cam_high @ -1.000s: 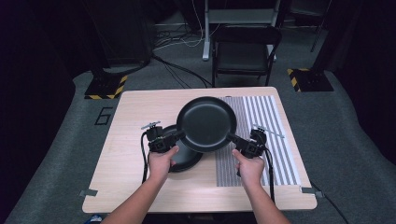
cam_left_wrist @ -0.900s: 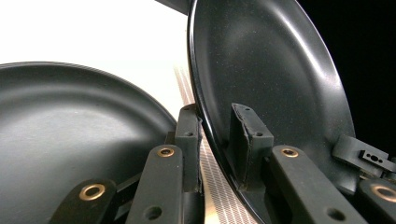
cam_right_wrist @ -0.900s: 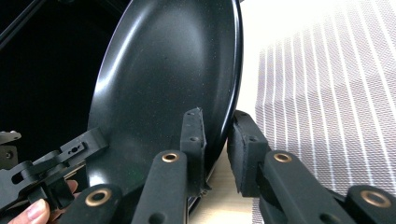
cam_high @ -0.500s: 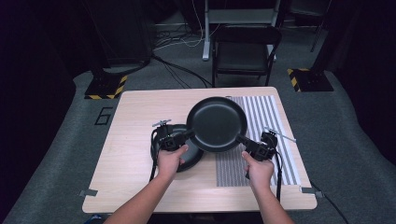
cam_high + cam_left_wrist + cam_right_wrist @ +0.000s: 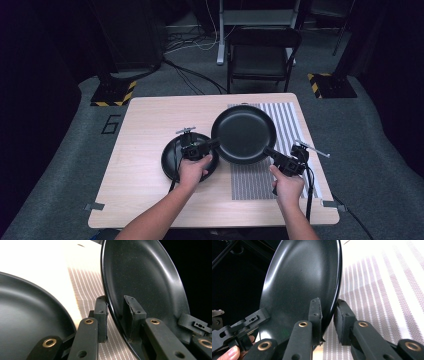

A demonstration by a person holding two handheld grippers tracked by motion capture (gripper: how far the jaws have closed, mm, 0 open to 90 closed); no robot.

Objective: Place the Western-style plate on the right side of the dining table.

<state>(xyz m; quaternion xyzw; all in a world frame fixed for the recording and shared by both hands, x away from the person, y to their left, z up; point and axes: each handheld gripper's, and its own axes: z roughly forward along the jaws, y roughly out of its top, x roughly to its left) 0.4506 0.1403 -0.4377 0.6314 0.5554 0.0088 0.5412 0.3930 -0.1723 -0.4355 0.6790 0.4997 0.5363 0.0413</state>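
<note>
The lower plate [image 5: 175,160] now sits uncovered at the left, so separation looks done. Left gripper [image 5: 200,148] pinches the top plate [image 5: 244,134] by its rim, carrying it right over the striped mat [image 5: 260,175]. Right gripper [image 5: 280,159] clamps the opposite rim, forearms level.

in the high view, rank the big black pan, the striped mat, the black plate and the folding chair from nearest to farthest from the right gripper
1. Big black pan, rim held in the right gripper.
2. Striped mat, just under it.
3. Black plate, across on the left.
4. Folding chair, beyond the table's far edge.
</note>
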